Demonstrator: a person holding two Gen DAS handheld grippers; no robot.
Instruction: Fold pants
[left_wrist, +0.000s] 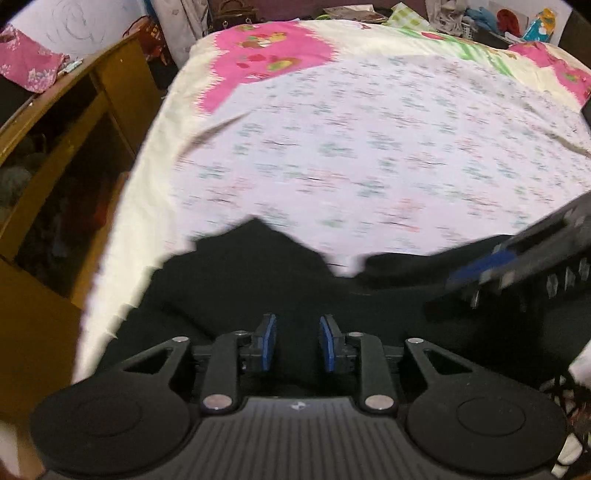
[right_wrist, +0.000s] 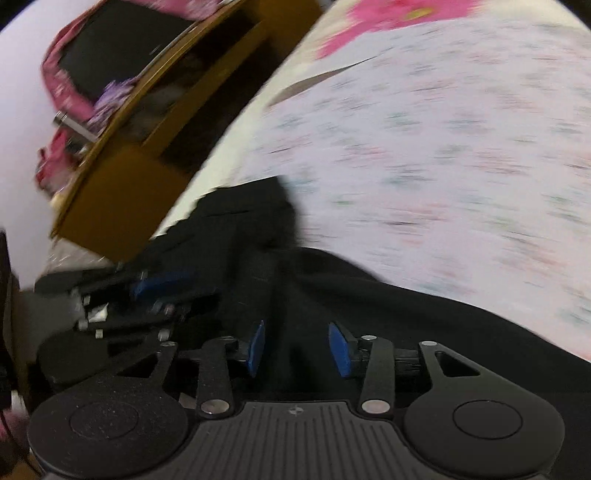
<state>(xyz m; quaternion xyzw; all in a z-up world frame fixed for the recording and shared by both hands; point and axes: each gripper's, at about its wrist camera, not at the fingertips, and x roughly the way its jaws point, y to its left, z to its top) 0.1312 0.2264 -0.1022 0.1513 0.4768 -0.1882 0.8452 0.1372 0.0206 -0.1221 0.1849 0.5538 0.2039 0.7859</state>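
Matt black cloth pants (left_wrist: 240, 280), printed cotton-like bedsheet (left_wrist: 369, 155), smooth yellowish wooden cabinet (left_wrist: 118, 85), matt plastic tools.

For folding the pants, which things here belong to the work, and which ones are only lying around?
Belong to the job:
- black pants, lying at the near edge of the bed
- left gripper, jaws apart over the pants
- right gripper, jaws apart over the pants
- floral bedsheet, the surface they lie on

Just lying about:
- wooden shelf beside the bed
- pink floral cloth on the shelf
- clutter beyond the bed
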